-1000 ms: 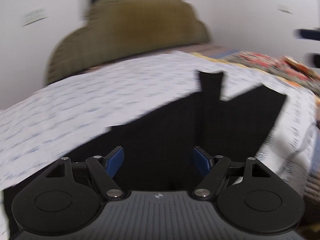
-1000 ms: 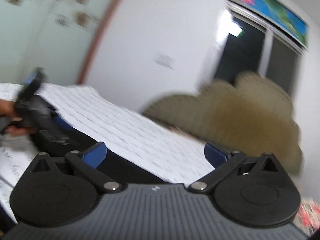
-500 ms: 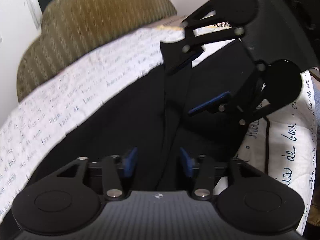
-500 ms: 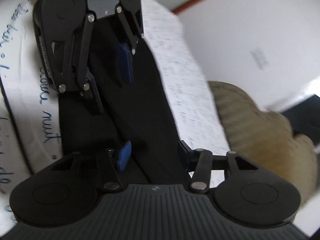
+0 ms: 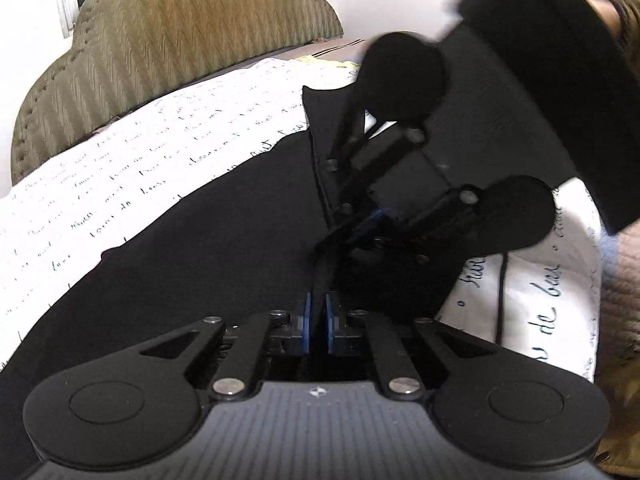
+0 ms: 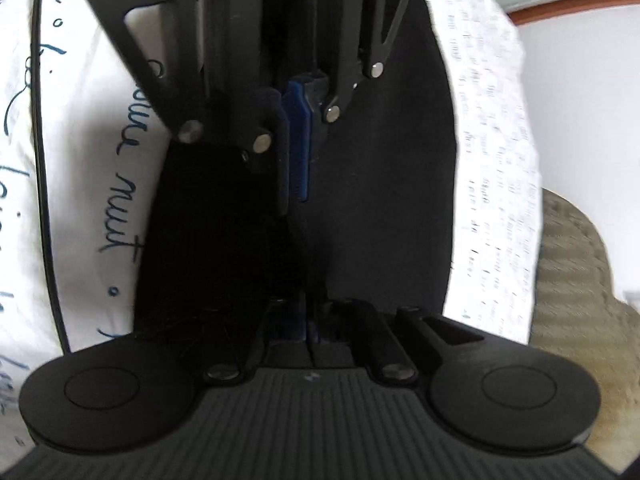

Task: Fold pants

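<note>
Pants (image 5: 208,240), black, lie spread on the bed's script-printed sheet (image 5: 140,152). Both jaws have just been closing: the left hand-held gripper (image 5: 318,320) pinches a raised fold of the cloth, and the right hand-held gripper (image 6: 310,330) clamps the same ridge facing it.

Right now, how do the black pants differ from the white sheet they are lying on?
The pants are plain black; the sheet is white with handwriting printed on it. The pants have a ridge of cloth pinched up by the left gripper and the right gripper; the sheet lies flat, ungripped. Both are cloth spread over the bed.
</note>
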Available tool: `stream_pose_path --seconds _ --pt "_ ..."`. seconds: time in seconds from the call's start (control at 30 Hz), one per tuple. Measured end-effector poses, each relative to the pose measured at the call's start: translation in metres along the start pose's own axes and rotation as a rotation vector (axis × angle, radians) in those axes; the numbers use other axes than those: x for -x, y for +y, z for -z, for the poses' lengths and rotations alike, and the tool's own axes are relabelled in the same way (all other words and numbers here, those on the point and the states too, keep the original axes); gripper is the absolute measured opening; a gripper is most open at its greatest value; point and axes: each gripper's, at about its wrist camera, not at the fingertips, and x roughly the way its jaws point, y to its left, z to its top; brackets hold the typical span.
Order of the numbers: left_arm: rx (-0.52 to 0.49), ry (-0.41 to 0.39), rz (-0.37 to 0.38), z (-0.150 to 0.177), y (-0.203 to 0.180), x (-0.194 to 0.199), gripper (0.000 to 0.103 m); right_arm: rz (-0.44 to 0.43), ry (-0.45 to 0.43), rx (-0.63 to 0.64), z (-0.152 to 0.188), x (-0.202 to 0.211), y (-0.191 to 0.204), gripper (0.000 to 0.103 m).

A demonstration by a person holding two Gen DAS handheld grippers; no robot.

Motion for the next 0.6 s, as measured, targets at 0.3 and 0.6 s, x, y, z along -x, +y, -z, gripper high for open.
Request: stream_pose_path --seconds 0.3,0.6 --pt "-0.026 0.024 0.056 0.013 -0.021 0.012 0.008 0.107 -0.069 -0.154 -0.001 0.045 0.057 0.004" --pt "-0.015 -0.010 0.103 0.011 -0.018 0.047 0.008 0.120 -0.077 -0.306 0.020 0.068 0.076 0.021"
